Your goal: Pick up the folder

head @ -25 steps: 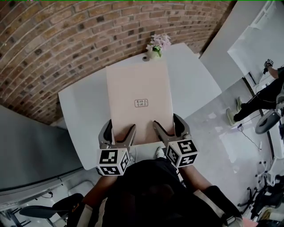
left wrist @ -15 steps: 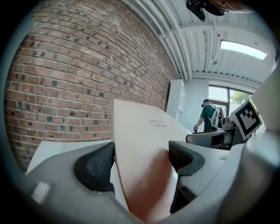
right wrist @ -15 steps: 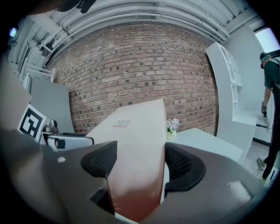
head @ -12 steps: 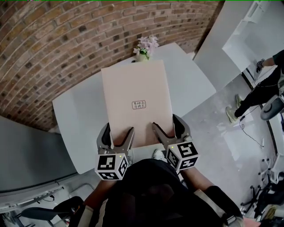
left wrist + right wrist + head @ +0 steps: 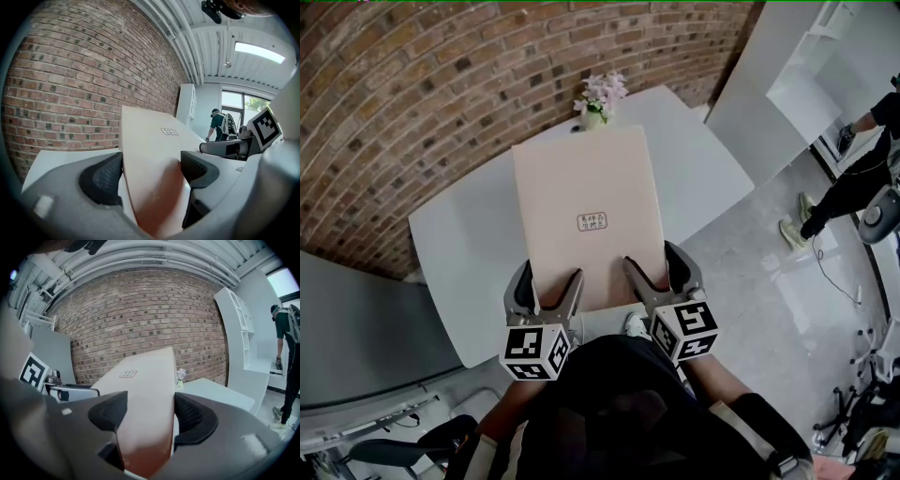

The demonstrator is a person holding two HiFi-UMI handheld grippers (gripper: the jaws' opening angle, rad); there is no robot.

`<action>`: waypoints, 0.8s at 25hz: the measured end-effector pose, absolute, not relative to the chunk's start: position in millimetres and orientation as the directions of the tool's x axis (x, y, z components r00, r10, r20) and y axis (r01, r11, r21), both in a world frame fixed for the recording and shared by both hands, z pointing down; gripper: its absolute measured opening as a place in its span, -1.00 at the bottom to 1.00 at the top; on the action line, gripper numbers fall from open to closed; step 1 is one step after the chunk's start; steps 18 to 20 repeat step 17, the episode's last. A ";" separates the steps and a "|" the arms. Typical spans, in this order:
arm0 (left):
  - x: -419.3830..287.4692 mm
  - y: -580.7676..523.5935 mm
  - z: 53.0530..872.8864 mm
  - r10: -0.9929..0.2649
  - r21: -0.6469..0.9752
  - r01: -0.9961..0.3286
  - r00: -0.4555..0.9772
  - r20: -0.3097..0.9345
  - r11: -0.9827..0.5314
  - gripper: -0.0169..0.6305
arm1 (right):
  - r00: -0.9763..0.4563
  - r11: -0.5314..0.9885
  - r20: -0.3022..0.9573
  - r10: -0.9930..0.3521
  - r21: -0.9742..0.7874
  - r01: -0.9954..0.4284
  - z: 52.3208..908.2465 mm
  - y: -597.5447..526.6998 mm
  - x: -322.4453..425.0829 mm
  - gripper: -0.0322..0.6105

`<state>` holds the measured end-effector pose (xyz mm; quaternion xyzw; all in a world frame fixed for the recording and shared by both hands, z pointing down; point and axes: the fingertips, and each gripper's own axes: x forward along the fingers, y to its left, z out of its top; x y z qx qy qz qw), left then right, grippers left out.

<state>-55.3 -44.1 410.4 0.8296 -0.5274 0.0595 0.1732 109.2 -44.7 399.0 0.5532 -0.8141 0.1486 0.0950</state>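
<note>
Lying: folder (image 5: pixel 591 220) slants over the table (image 5: pixel 459 253), its near edge between the jaws of both grippers.
Around: flowers (image 5: pixel 600 94) just past its far edge; brick wall (image 5: pixel 412 84) behind; a person (image 5: pixel 853 178) well off to the right.
Left gripper (image 5: pixel 551 286): clamped on the folder's near left corner.
Right gripper (image 5: pixel 654 272): jaws have just been closing, with the pads pressing the folder's near right corner.

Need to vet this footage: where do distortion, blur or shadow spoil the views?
Head view: red brick wall bows with lens distortion; pale pink rectangular card folder sharp, evenly lit. Left gripper view: folder's near end blurred in reddish shadow; black vignette. Right gripper view: same blur and vignette.
</note>
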 end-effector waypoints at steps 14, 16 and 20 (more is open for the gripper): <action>-54.0 -39.9 410.5 -0.842 0.223 -0.886 0.458 0.284 -0.406 0.26 | -0.346 0.317 0.315 -0.884 -0.139 -0.938 399.5 -36.4 111.1 0.07; -54.6 -39.5 410.7 -0.842 0.223 -0.885 0.459 0.283 -0.408 0.26 | -0.344 0.316 0.315 -0.885 -0.138 -0.939 399.7 -35.7 110.7 0.07; -54.8 -39.2 410.7 -0.842 0.223 -0.885 0.460 0.283 -0.409 0.26 | -0.343 0.315 0.315 -0.885 -0.138 -0.939 399.8 -35.2 110.5 0.07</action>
